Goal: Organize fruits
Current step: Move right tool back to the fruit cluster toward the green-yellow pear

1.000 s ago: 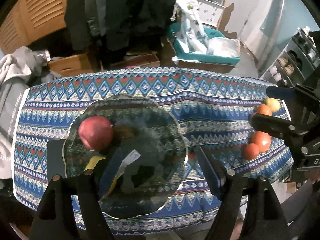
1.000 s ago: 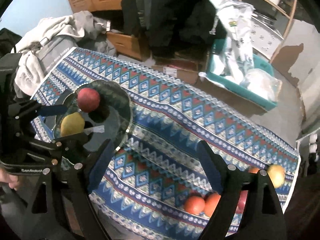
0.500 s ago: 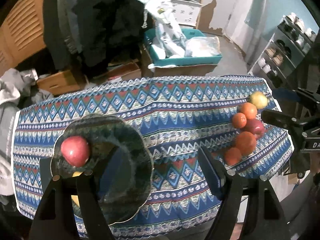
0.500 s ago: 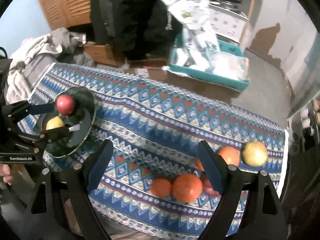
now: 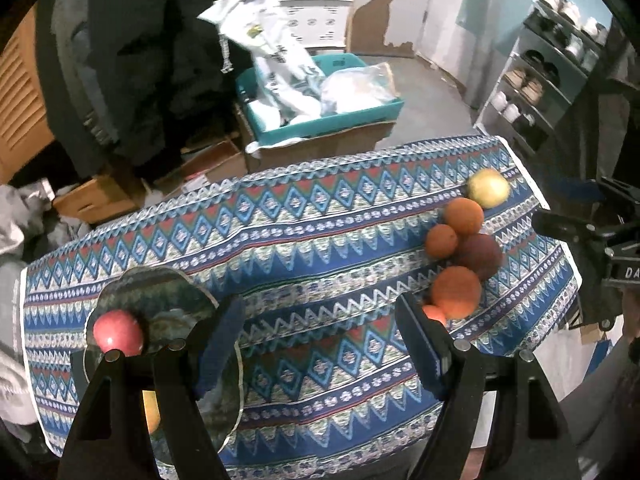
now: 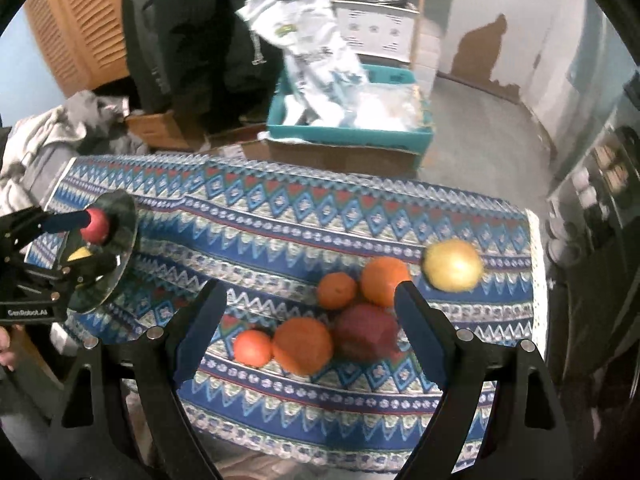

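**Fruit on patterned counter: eight pieces, one glass plate**

Loose cluster, right end of the counter [image 6: 304,216]: six pieces, counted in the right wrist view. Four oranges: a small one [image 6: 253,348] at the near left, a large one [image 6: 303,345] touching it, a small one [image 6: 337,290] behind, a large one [image 6: 385,281] beside that. One dark red fruit [image 6: 366,337] lies in the middle of the group, touching its neighbours. One yellow-green apple [image 6: 453,265] sits just apart at the far right.

Glass plate [image 5: 160,292], left end of the counter: two pieces. One red apple [image 5: 118,332] rests at its far rim; one yellow fruit [image 5: 151,412] lies nearer, mostly hidden behind the gripper's frame.

Left gripper [image 5: 320,340]: angled steeply down, above the cloth between plate and cluster. Its fingers [image 5: 218,344] stand apart, nothing between them.

Right gripper [image 6: 308,328]: angled steeply down over the cluster. Its fingers [image 6: 420,336] stand apart and frame the oranges and red fruit from above, gripping none.

Beyond the counter: a teal bin [image 6: 348,136] holding white plastic bags, on cardboard on the floor.
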Demonstrator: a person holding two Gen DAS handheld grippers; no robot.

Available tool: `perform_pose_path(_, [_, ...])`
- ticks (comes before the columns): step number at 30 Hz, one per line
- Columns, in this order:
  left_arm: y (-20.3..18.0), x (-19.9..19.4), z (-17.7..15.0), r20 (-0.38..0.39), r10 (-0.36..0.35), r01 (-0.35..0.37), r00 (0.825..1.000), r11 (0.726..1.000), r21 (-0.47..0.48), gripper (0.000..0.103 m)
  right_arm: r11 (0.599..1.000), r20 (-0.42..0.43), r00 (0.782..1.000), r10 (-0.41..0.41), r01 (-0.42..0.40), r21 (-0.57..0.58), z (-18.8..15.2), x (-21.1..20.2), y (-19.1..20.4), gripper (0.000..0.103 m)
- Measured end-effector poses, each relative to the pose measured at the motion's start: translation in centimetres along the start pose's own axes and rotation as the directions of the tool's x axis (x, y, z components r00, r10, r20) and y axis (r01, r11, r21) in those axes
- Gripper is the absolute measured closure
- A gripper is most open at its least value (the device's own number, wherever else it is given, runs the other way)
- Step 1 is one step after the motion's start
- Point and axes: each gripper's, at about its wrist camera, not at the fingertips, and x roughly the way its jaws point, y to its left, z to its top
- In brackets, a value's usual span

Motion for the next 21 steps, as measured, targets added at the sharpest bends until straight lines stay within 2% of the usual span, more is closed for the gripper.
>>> perform_pose_path(15, [-4.7, 0.7, 2.7, -0.005, -0.02, 0.02, 1.0, 0.998, 0.066, 0.021, 0.993, -0.008, 0.999, -0.036, 0.037, 0.111, -1.3, -0.1, -6.1, 0.015])
perform_pose_path(21, [-5.3, 1.9, 3.9, -0.014, -0.005, 0.006, 1.0, 0.997, 0.083, 0.021, 0.985, -0.078, 0.995, -0.06, 0.072, 0.158, -1.0, 1.8, -9.1, 0.015])
